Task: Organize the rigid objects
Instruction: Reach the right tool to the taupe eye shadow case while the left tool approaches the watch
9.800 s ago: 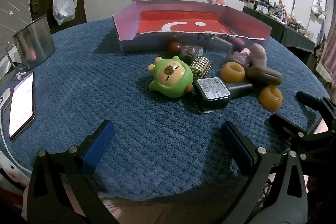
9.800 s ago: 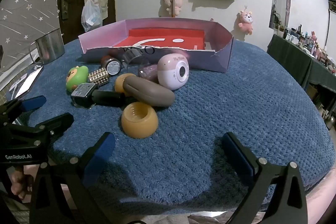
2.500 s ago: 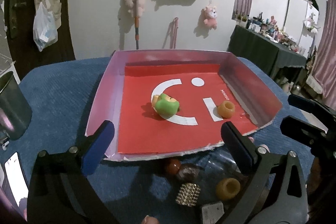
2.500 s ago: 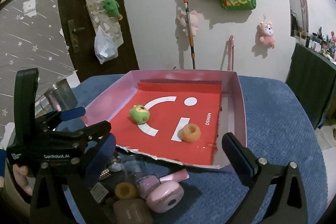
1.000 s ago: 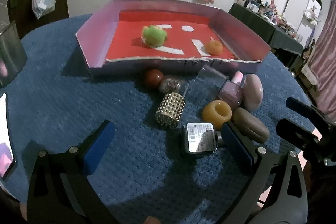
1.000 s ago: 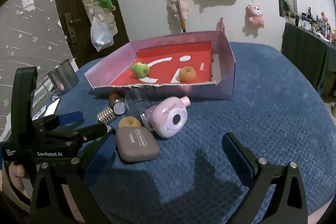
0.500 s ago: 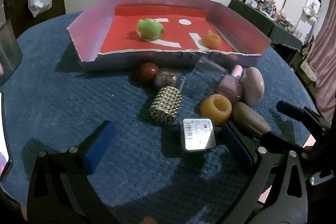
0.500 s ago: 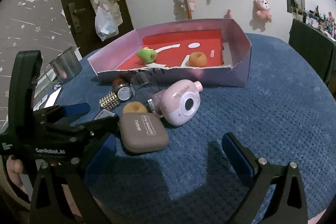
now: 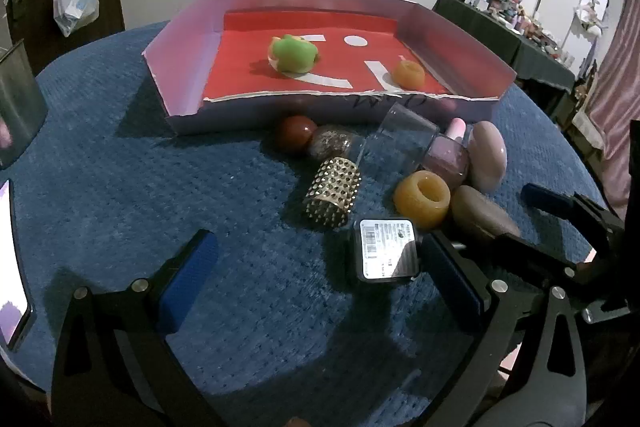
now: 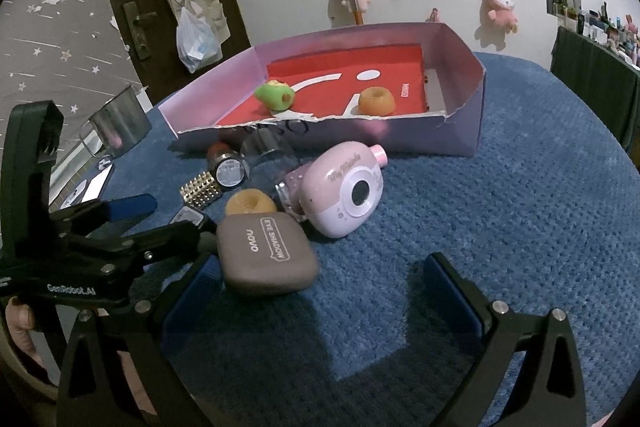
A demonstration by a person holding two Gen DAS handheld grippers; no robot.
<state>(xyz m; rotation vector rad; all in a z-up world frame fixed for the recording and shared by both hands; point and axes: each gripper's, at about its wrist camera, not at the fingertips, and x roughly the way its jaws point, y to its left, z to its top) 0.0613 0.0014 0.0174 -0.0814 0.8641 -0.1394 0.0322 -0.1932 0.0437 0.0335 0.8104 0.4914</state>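
Note:
A pink box with a red floor (image 9: pixel 184 67) (image 10: pixel 464 131) holds a green toy (image 9: pixel 294 53) (image 10: pixel 275 96) and an orange ring (image 9: pixel 408 73) (image 10: pixel 376 100). In front of it lie a second orange ring (image 9: pixel 422 200) (image 10: pixel 250 203), a studded gold cylinder (image 9: pixel 333 191), a black labelled bottle (image 9: pixel 386 249), a brown eye-shadow case (image 10: pixel 266 253) (image 9: pixel 484 215) and a pink toy camera (image 10: pixel 344 195). My left gripper (image 9: pixel 320 287) is open, low over the cloth, its right finger next to the black bottle. My right gripper (image 10: pixel 320 291) is open, its left finger beside the brown case.
A clear cup (image 9: pixel 400 143), a pink nail-polish bottle (image 9: pixel 448 155), a red ball (image 9: pixel 295 133) and a glittery jar (image 9: pixel 334 143) lie by the box front. A metal mug (image 10: pixel 116 125) and a phone (image 9: pixel 12 259) are at the left on the blue cloth.
Both grippers have come down and closer to the loose pile in front of the box. The objects have not moved.

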